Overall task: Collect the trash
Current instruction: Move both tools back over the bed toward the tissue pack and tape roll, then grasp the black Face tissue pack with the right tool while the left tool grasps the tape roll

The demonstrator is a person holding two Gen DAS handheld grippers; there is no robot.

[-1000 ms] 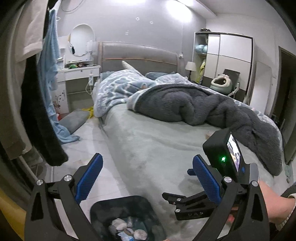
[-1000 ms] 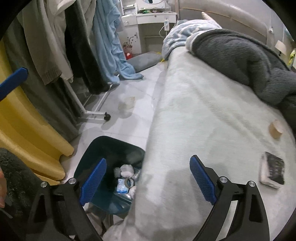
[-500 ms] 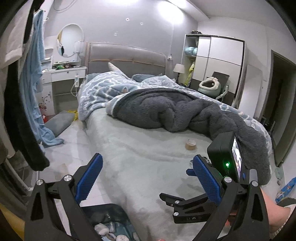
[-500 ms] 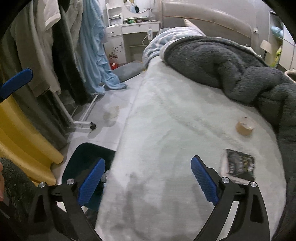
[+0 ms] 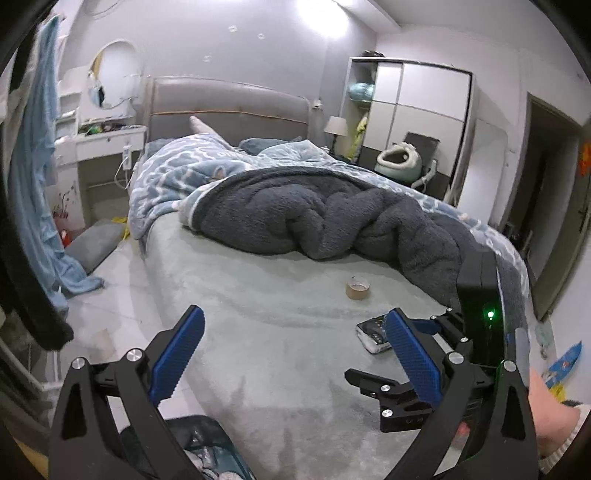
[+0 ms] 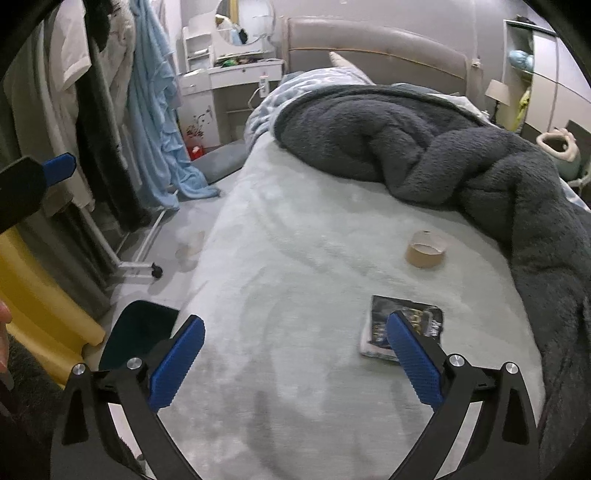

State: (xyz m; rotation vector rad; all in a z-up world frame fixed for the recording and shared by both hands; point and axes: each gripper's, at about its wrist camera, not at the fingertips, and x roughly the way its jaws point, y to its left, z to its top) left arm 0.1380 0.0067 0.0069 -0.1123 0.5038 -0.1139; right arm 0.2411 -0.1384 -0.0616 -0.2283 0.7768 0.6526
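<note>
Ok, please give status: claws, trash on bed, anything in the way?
Both claws, left and right, open and empty. Dark packet and tape roll lie apart on bed. Path clear.

A bright ceiling light (image 5: 321,14) glares white on the far wall. The room looks dim and bluish. Edges bend round and go black. Nothing is very blurry.

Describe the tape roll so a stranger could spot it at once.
Start at the bed with the rumpled dark grey blanket. On the bare sheet just in front of that blanket lies the tape roll. It is a round, hollow brown ring, unlike the flat dark packet nearer the camera.
</note>
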